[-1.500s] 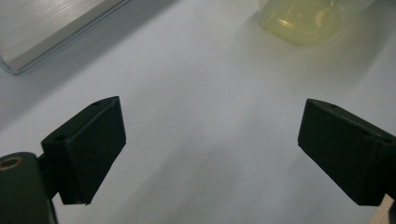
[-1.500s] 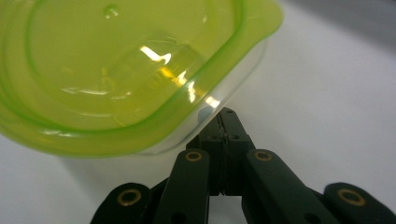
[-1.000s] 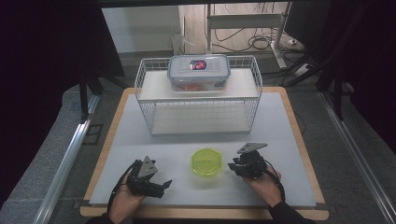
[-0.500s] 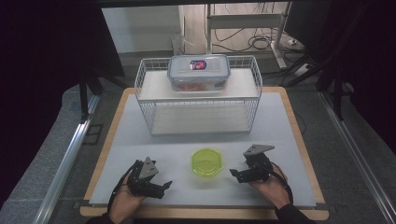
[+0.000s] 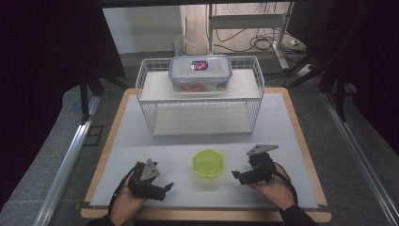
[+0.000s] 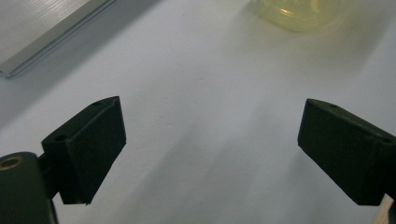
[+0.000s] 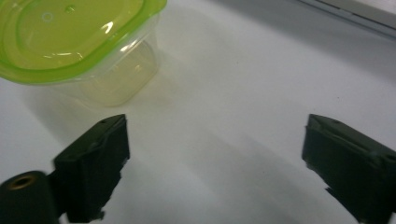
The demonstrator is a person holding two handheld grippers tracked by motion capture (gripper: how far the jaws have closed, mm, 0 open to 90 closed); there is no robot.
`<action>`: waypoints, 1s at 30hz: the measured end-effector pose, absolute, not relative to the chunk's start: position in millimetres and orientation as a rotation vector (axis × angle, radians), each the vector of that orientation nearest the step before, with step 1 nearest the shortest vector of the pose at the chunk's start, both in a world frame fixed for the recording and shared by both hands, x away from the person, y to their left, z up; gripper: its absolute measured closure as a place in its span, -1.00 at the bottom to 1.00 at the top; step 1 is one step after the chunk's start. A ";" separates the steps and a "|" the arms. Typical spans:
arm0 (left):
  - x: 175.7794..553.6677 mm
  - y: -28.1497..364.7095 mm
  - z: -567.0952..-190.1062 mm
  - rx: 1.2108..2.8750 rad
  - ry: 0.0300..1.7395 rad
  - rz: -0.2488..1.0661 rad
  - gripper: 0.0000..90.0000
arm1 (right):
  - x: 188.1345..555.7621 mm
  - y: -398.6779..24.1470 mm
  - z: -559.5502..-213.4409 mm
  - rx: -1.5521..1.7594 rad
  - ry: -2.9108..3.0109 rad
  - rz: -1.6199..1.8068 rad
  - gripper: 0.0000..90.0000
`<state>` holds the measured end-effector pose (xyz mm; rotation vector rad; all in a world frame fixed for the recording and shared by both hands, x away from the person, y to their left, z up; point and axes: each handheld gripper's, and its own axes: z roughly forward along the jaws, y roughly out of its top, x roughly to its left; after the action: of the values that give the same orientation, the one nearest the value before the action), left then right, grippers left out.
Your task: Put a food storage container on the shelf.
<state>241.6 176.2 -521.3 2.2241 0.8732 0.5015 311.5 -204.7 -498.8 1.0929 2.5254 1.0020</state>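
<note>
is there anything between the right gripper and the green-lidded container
Nothing visible. The right gripper has just been opening, with nothing between its jaws, and bare white table lies between it and the green-lidded container. In the right gripper view the container sits just ahead, apart from the jaws.

Bare mat [image 5: 141, 141] before wire rack [image 5: 200, 101]

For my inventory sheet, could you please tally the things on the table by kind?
Lidded food containers: 2, the green-lidded container and the clear blue-rimmed box
White wire racks: 1, rack
Total: 3
</note>
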 end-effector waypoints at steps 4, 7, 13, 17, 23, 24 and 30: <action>241.7 175.8 -521.3 2.225 0.873 0.503 -0.83 | 306.6 -203.9 -488.9 1.100 2.517 1.075 -0.40; 241.5 175.5 -521.1 2.225 0.871 0.505 -0.83 | 304.1 -203.6 -482.2 1.123 2.490 1.143 -0.22; 240.7 174.3 -520.6 2.231 0.861 0.514 -0.83 | 302.2 -197.9 -476.7 1.198 2.459 1.285 0.00; 240.6 173.8 -520.8 2.232 0.856 0.517 -0.83 | 305.7 -189.0 -479.7 1.274 2.472 1.342 0.09; 240.7 173.1 -521.7 2.240 0.851 0.517 -0.83 | 311.2 -177.0 -486.0 1.392 2.493 1.371 0.21; 240.7 173.1 -521.7 2.240 0.851 0.517 -0.83 | 311.2 -177.0 -486.0 1.392 2.493 1.371 0.21; 240.5 172.3 -521.8 2.245 0.844 0.518 -0.83 | 316.9 -170.2 -496.6 1.521 2.532 1.406 0.31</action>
<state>240.5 172.3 -521.8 2.2452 0.8435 0.5182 316.9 -170.2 -496.6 1.5214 2.5325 1.4065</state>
